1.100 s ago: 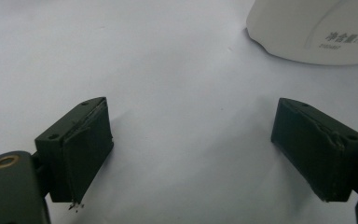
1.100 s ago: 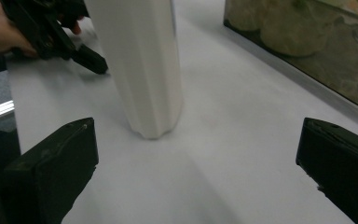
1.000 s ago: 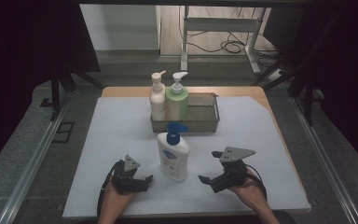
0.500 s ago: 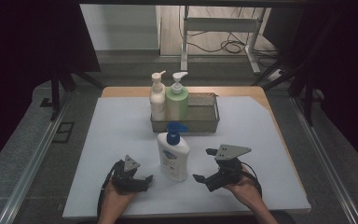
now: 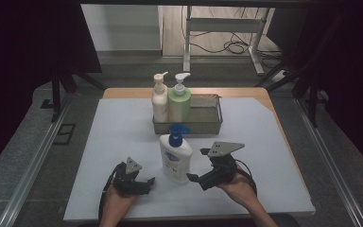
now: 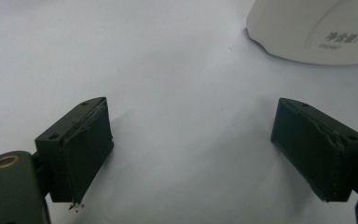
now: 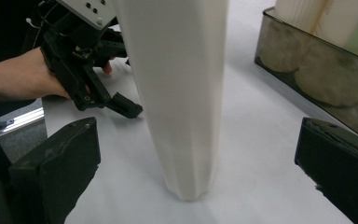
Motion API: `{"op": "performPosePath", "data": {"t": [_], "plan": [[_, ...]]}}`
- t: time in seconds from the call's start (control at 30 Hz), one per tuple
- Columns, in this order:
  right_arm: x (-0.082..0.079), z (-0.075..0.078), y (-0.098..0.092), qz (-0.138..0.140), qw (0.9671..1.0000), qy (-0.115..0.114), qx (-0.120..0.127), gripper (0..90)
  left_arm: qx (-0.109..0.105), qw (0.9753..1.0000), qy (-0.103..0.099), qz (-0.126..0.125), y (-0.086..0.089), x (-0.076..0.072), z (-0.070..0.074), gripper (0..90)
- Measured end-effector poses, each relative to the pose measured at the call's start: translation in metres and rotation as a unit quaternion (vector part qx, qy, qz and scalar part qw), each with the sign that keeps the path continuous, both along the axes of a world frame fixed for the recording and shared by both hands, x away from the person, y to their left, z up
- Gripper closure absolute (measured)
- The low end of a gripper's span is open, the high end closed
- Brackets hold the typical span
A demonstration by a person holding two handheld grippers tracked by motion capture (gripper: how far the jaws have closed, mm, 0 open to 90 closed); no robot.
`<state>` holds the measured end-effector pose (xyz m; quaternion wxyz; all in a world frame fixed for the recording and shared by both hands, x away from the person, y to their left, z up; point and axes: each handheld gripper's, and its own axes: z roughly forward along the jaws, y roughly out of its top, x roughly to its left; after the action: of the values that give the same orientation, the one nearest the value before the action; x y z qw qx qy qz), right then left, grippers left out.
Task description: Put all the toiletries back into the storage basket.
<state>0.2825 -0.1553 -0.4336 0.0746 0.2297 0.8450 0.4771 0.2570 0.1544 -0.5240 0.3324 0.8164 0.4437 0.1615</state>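
A white lotion bottle (image 5: 175, 158) with a blue pump stands upright on the white table top (image 5: 123, 132), in front of a metal tray (image 5: 203, 126). My right gripper (image 5: 199, 181) is just right of the bottle's base, open. In the right gripper view the bottle (image 7: 182, 93) rises between the two spread jaws of that gripper (image 7: 200, 154), untouched by either. My left gripper (image 5: 145, 185) rests low at the bottle's left, open. In the left gripper view, that gripper (image 6: 196, 126) has bare table between its jaws, and the bottle's base (image 6: 317, 32) lies ahead to the right.
The tray holds a cream pump bottle (image 5: 159, 99) and a green pump bottle (image 5: 179, 100) at its left end; its right half is bare. The table's front edge lies just behind both hands. Beyond the bottle, the right gripper view shows the left gripper (image 7: 84, 60) and the tray (image 7: 307, 70).
My right gripper has moved left toward the white bottle, bringing its open jaws to either side of the base. The left gripper has stayed put.
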Motion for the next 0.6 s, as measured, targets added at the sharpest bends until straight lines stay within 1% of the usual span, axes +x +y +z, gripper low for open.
{"op": "performPosePath", "data": {"t": [0.07,0.13,0.23,0.33,0.43,0.6], "plan": [[0.002,0.002,0.004,0.001,1.0,0.004,0.001,0.1,0.0,1.0,-0.001,0.001,0.0,0.0,0.0,11.9],[0.004,0.003,0.007,-0.004,1.0,0.006,0.002,0.4,0.0,1.0,-0.001,0.0,0.0,0.0,0.0,11.9],[0.006,0.005,0.011,-0.007,0.9999,0.01,0.006,2.8,0.0,1.0,0.0,0.0,0.0,0.0,0.0,11.9],[0.009,0.008,0.017,-0.006,0.9999,0.009,0.005,4.3,-0.001,1.0,0.0,0.001,0.0,0.0,0.0,11.9],[0.01,0.01,0.024,0.0,1.0,-0.002,-0.001,5.8,0.0,1.0,0.0,0.0,0.0,0.0,0.0,11.9],[0.015,0.011,0.033,0.002,1.0,0.001,0.0,7.9,0.0,1.0,0.0,0.0,0.0,0.0,0.0,11.9]]}}
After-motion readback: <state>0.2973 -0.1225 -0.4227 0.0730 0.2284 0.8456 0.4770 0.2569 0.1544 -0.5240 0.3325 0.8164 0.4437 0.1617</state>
